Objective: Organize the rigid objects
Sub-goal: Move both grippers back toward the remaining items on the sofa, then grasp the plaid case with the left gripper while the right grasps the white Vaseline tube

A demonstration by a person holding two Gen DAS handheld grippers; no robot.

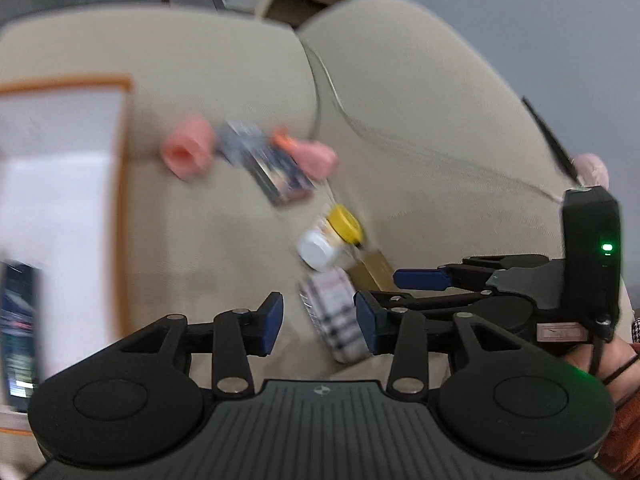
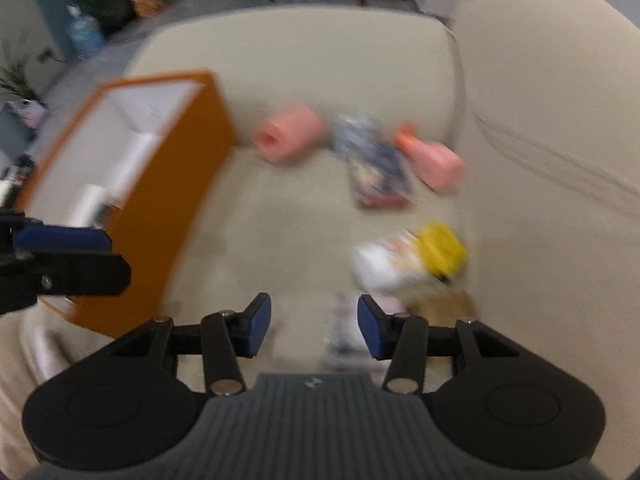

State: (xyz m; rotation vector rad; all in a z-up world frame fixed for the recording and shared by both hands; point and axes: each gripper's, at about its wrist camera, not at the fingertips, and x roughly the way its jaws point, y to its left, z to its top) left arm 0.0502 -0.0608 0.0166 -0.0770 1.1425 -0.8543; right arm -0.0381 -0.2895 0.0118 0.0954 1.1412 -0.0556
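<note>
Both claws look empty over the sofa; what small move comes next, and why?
Probably lower the right claw onto the plaid-patterned box just below it. Both claws stand open with nothing between the pads, and that box is the nearest loose item on the sofa cushion. The yellow-capped white bottle lies just beyond, and the orange bin waits alongside.

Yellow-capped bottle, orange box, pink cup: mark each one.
Yellow-capped bottle [image 1: 320,246]: left wrist view, on its white body.
Orange box [image 2: 168,208]: right wrist view, on its orange outer side wall.
Pink cup [image 2: 290,138]: right wrist view, on its side.
</note>
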